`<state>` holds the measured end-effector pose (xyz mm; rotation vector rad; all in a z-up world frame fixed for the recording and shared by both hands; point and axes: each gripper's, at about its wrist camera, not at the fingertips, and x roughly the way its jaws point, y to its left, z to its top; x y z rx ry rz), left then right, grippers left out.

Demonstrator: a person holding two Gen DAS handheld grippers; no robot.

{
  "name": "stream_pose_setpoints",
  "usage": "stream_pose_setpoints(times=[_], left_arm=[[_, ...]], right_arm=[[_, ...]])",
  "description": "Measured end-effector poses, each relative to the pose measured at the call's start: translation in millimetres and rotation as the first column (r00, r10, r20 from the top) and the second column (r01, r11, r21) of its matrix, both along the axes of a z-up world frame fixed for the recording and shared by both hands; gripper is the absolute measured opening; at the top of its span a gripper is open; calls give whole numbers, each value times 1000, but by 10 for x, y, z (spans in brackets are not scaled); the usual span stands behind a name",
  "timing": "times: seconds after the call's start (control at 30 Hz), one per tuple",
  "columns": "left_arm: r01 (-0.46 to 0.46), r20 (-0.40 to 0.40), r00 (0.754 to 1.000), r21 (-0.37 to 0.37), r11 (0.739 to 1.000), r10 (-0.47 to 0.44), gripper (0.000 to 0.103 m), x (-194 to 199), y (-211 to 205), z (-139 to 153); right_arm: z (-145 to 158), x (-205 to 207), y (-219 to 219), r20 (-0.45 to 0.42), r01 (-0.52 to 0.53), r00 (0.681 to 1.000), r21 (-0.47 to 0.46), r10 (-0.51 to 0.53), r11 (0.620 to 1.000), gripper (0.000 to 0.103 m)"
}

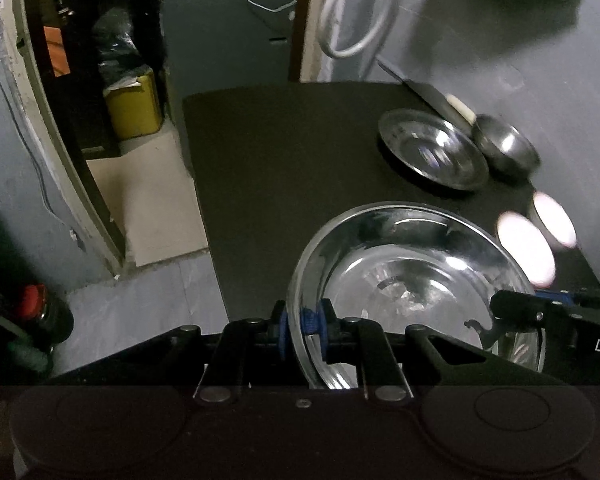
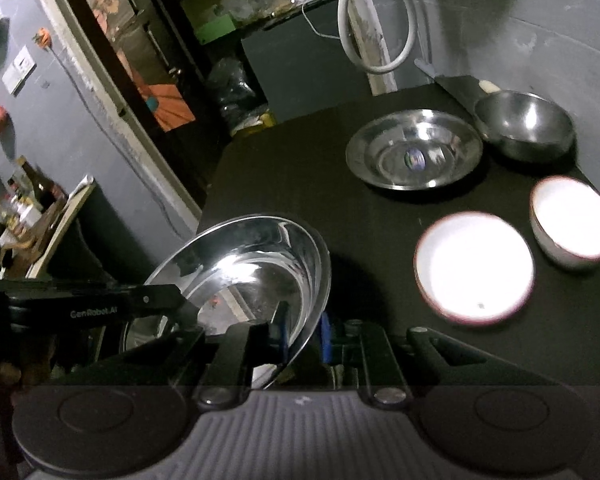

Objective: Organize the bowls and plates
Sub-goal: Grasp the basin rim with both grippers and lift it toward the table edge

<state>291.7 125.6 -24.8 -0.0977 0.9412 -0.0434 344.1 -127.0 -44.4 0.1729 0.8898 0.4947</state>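
- Pinching opposite rims of the steel plate (image 1: pixel 412 280): left gripper (image 1: pixel 302 334) and right gripper (image 2: pixel 304 338).
- Tilting down leftward near the table (image 2: pixel 360 208) edge; bare room beyond.

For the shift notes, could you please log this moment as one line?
left gripper: shut on large steel plate | right gripper: shut on same plate, opposite rim | plate: tilted above black table

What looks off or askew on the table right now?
Only the large steel plate: it is tilted, clamped at opposite rims by the left tool and right tool. The steel dish, steel bowl and two white bowls sit upright, nothing spilled.
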Motion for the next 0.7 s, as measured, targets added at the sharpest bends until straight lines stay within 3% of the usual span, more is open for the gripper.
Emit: stream_pose_setpoints(times=[0.27, 0.7], left_arm=[[52, -57, 997, 69, 996, -48, 21, -262, -200, -134], [77, -93, 994, 128, 989, -65, 23, -230, -330, -228]], right_arm=[[-79, -281, -28, -26, -20, 999, -57, 18, 998, 18], [-103, -413, 72, 24, -53, 998, -153, 58, 987, 22]])
